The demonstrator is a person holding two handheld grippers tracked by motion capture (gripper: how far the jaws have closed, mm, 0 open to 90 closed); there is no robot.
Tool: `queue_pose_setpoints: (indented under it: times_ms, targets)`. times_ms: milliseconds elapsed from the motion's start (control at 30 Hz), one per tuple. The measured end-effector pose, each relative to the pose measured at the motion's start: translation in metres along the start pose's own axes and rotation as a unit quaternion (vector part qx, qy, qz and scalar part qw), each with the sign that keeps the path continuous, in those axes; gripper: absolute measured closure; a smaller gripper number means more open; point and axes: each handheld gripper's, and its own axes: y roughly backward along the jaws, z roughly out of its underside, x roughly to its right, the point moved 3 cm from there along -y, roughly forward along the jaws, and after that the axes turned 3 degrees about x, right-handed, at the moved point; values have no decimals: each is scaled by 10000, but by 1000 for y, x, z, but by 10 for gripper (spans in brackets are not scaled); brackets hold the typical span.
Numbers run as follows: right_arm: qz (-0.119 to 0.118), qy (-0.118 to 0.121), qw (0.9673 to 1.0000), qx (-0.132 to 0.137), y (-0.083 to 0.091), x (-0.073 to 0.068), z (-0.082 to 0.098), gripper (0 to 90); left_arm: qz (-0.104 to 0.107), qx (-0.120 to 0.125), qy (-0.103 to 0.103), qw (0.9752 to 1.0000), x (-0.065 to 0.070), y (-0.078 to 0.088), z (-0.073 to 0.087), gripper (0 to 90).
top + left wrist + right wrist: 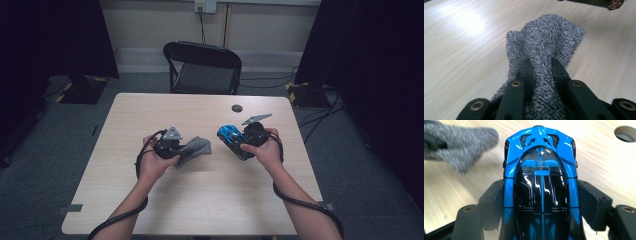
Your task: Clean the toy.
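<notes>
- The left claw [540, 65] is pinched tight on a speckled grey knitted cloth [549, 42]; the fabric bunches between its two black jaws and fans out beyond them.
- The right claw [541, 202] stands wide, its pads pressed against both flanks of a glossy blue and black toy sports car [541, 177], which it holds nose outward.
- In the high view the left claw [186, 150] and the right claw [231, 139] sit near the middle of the pale wooden counter [210, 205], cloth [196, 149] and car [231, 135] near each other but apart.
- Bare counter lies on every side of both hands; the edges are well apart from them.
- A small dark round disc [237, 108] lies farther back, nearer the far edge, beyond which stands a black folding chair [202, 67].
- The right claw's own view shows the cloth [464, 145] blurred off the car's front corner, and a round hole [626, 133] in the counter.
- The left claw's own view gives the cloth's looped weave.
</notes>
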Motion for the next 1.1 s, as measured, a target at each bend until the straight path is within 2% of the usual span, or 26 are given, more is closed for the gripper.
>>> queue_pose_setpoints:
  times_ms: [433, 800, 933, 1000, 1100]
  targets:
    - [104, -138, 9998, -131, 5, 16, 30, 289, -294, -56, 210, 9993, -22, 13, 18, 762]
    - [315, -308, 9988, -228, 10, 38, 53, 288, -661, -121, 402, 9969, -45, 30, 43, 761]
    - [354, -347, 9985, -252, 11, 43, 58, 288, -740, -162, 417, 9963, -50, 33, 46, 761]
    - [418, -407, 9980, -257, 12, 48, 62, 288, -764, -135, 524, 9956, -52, 34, 49, 762]
    - [460, -433, 9977, -260, 13, 51, 63, 288, -842, -133, 556, 9948, -58, 35, 51, 761]
